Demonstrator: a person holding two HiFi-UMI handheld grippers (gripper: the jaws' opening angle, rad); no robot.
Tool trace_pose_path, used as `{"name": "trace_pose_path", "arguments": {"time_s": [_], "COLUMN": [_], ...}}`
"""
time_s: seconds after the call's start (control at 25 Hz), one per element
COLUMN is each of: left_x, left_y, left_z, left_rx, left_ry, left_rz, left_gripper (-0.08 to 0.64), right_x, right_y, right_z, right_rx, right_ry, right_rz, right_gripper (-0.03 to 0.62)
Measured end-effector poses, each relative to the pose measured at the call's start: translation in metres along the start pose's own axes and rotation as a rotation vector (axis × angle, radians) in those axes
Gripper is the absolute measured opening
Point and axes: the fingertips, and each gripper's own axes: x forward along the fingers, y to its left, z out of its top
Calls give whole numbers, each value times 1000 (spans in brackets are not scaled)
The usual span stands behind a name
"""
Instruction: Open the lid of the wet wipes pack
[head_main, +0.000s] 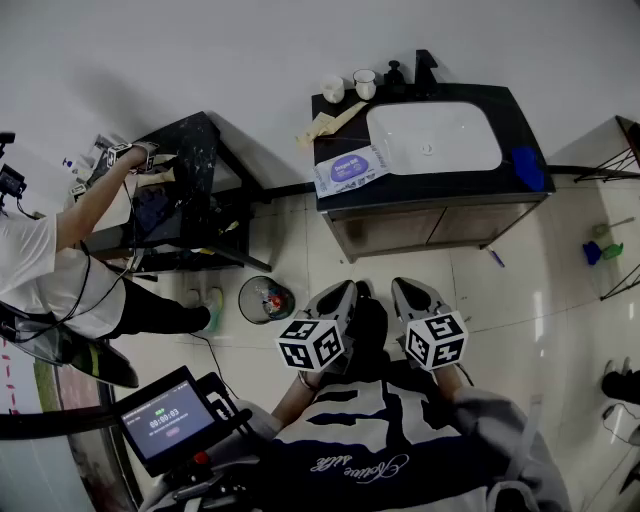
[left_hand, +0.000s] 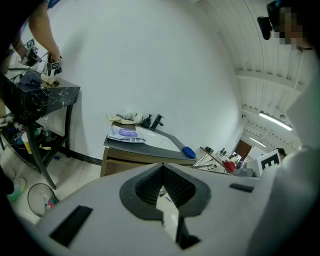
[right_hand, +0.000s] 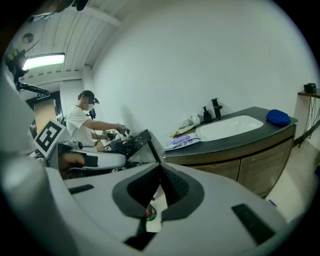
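Left gripper (head_main: 345, 292) and right gripper (head_main: 406, 289) both have their jaws pressed together, empty, well apart from the wipes pack (head_main: 350, 168) lying on the sink counter (head_main: 440, 183).

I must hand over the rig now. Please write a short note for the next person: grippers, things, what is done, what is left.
Left gripper: shut, empty.
Right gripper: shut, empty.
Both are held near the body, away from the counter.
The wet wipes pack lies on the counter, left of the sink; its lid looks closed.
Done: nothing yet.
Left: go to the pack, open its lid.
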Motion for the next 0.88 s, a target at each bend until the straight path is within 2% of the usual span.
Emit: {"name": "trace_pose_path", "arguments": {"time_s": [0.2, 0.56, 0.88], "left_x": [31, 106, 160], "left_y": [35, 110, 162], "left_z": [33, 106, 111], "left_rx": [-40, -47, -93], "left_ry": [-20, -38, 19], "left_rz": [6, -12, -3], "left_gripper": [-2, -2, -2], "right_x": [42, 147, 191], "right_y": [-5, -20, -40], "right_z": [20, 66, 87], "right_rx": [-23, -25, -5], "right_ry": [15, 57, 83], "right_rz": [37, 73, 55], "right_gripper": [0, 0, 0]}}
